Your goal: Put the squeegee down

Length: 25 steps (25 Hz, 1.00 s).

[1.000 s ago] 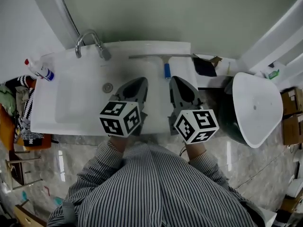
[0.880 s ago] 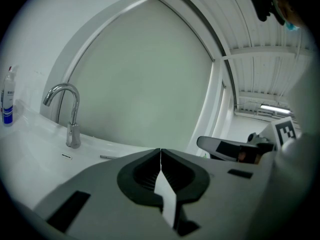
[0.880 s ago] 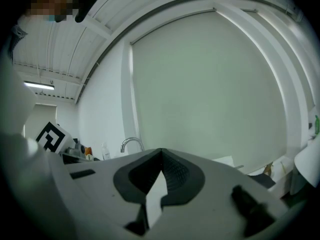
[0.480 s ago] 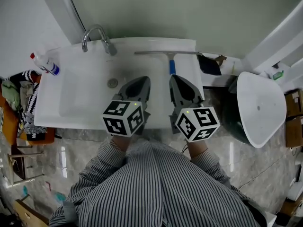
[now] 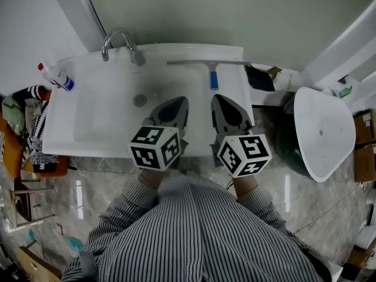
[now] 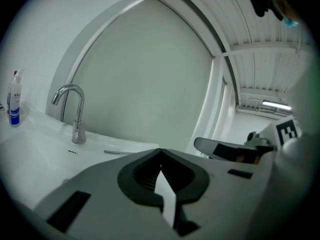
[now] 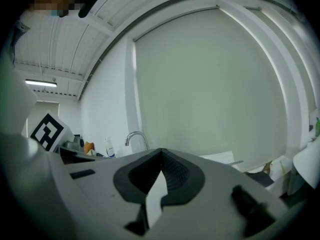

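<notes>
The squeegee (image 5: 210, 69), a long metal blade with a blue handle, lies on the back right of the white sink's (image 5: 106, 131) rim, free of both grippers. Its blade shows as a thin bar (image 6: 117, 152) in the left gripper view. My left gripper (image 5: 174, 103) hovers over the sink's front, jaws shut with nothing between them. My right gripper (image 5: 221, 100) sits beside it, just short of the blue handle, also shut and empty. Both jaw tips meet in the left gripper view (image 6: 160, 151) and the right gripper view (image 7: 161, 151).
A chrome tap (image 5: 120, 44) stands at the sink's back left, the drain (image 5: 140, 100) below it. A spray bottle (image 5: 56, 77) rests on the left rim. A white lidded bin (image 5: 320, 134) stands to the right; a dark object (image 5: 258, 79) lies beside the sink.
The two grippers have stayed where they were over the sink's front. The squeegee lies in the same spot; only the head camera has shifted a little.
</notes>
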Each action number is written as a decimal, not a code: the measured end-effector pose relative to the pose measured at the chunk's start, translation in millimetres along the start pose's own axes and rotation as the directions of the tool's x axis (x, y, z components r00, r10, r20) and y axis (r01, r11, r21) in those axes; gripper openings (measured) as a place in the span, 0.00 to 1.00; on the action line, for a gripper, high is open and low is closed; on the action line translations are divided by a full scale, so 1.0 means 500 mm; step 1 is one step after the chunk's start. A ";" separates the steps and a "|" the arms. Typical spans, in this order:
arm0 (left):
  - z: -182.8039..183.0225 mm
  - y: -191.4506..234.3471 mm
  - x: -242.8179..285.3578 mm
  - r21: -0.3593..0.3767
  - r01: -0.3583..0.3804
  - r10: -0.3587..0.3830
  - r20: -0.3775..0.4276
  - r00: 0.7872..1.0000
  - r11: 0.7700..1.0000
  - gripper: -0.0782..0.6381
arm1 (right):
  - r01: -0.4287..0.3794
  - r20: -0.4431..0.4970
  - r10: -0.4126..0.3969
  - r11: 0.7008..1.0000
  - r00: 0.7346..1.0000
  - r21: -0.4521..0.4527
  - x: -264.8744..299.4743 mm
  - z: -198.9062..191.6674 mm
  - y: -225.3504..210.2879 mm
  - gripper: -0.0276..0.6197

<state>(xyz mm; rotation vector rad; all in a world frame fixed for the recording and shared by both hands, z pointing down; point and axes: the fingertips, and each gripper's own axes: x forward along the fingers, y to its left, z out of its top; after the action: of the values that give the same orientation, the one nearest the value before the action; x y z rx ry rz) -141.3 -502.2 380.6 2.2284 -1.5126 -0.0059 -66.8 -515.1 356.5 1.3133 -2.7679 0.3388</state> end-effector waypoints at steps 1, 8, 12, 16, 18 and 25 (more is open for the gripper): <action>-0.001 -0.001 -0.001 0.006 -0.003 0.003 -0.003 1.000 1.000 0.13 | 0.001 0.000 -0.001 1.000 1.000 -0.006 -0.001 0.000 0.001 0.07; -0.006 -0.002 -0.005 -0.014 -0.007 0.007 0.001 1.000 1.000 0.13 | -0.009 -0.015 0.009 1.000 1.000 -0.013 -0.002 -0.008 0.005 0.07; -0.012 -0.006 -0.003 -0.017 -0.006 0.006 -0.003 1.000 1.000 0.13 | -0.012 -0.023 0.012 1.000 1.000 -0.013 -0.003 -0.014 0.004 0.07; -0.014 -0.009 0.000 -0.017 -0.004 0.003 -0.007 1.000 1.000 0.13 | -0.020 -0.031 0.020 1.000 0.999 -0.014 -0.004 -0.019 0.006 0.07; -0.015 -0.012 0.003 -0.016 0.000 0.000 -0.008 1.000 1.000 0.13 | -0.024 -0.037 0.024 1.000 0.999 -0.016 -0.003 -0.022 0.007 0.07; -0.018 -0.021 0.008 -0.006 0.013 -0.014 -0.015 1.000 1.000 0.13 | -0.018 -0.051 0.016 0.999 0.999 -0.032 -0.003 -0.025 0.006 0.07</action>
<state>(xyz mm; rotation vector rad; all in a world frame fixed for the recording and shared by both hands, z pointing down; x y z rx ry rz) -128.1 -499.3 385.8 2.2288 -1.4876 0.0019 -68.8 -509.2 368.1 1.2570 -2.7324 0.3217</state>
